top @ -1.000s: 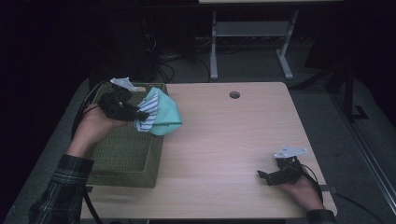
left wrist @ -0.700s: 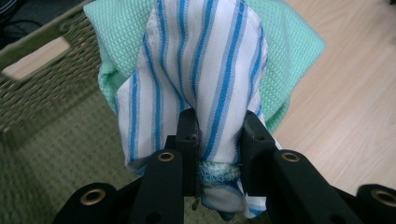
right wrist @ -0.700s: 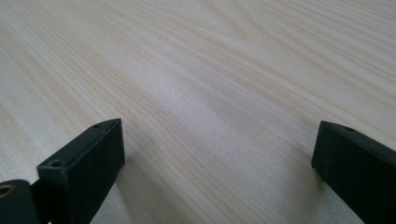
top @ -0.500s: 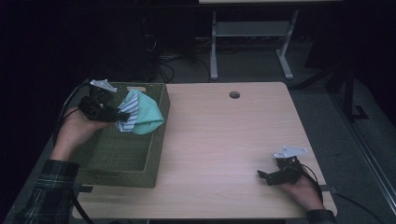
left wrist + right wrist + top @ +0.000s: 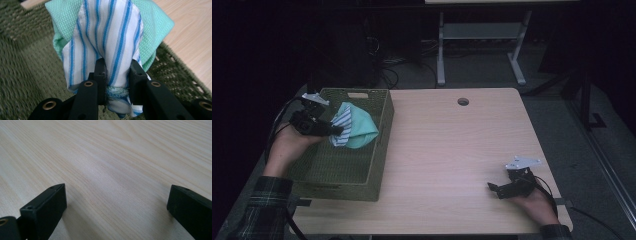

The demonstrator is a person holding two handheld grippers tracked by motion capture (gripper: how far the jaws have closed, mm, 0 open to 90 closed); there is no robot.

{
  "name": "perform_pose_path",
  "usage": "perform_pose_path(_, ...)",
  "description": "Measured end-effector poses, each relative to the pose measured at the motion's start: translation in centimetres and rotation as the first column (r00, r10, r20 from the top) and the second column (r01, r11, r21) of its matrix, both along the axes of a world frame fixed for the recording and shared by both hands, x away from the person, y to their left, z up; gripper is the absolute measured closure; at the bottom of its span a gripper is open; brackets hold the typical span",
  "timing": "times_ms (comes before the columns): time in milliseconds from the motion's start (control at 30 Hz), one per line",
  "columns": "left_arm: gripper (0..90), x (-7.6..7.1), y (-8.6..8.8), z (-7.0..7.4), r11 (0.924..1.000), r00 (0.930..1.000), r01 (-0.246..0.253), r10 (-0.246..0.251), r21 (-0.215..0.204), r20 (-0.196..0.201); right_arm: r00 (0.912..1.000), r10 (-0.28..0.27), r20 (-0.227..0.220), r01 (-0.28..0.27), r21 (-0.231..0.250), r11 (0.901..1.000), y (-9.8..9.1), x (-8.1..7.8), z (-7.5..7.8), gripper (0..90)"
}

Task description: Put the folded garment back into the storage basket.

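cloths [image 5: 354, 131] hang over green basket [image 5: 362, 182] on pale wooden table [image 5: 452, 150].

Striped cloth [image 5: 110, 42] covering most of green cloth [image 5: 155, 22] in left gripper view; top of both cloths running off upper edge. Cloth ends bunching between jaws, lower folds hiding behind black jaw arms. Basket [image 5: 30, 67] weave blurring at left, its rim running out of frame. In high view, left gripper [image 5: 337, 131] fingertips disappearing into cloth bundle; basket floor beneath bundle lying hidden. Right gripper [image 5: 115, 202] jaws being cut off by bottom and right edges in right gripper view. Both forearms leaving high view at bottom edge.
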State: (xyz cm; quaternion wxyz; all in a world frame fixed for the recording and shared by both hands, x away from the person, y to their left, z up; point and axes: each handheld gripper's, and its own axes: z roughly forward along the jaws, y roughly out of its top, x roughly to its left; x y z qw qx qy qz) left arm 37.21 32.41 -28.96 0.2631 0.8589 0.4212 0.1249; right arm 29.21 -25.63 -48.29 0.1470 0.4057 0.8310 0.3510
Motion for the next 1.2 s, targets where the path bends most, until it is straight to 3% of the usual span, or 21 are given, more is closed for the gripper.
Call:
perform_pose_path(433, 72.0, 0.1, 1.6, -3.8, 0.9979, 0.9970, -0.065, 0.064, -0.001, -0.043, 1.0000, 0.000, 0.000, 0.000, 0.000, 1.0000, 0.0, 0.0, 0.0, 2.3)
perform_pose_path(900, 71.8, 0.9, 1.2, -7.5, 0.9967, 0.9923, -0.078, 0.080, 0.020, -0.095, 1.0000, 0.000, -0.001, 0.000, 0.000, 1.0000, 0.0, 0.0, 0.0, 2.3)
perform_pose_path(1200, 71.3, 1.7, 0.6, -9.7, 0.9957, 0.9874, -0.073, 0.080, 0.058, -0.136, 1.0000, 0.000, 0.000, 0.000, 0.000, 1.0000, 0.0, 0.0, 0.0, 2.3)
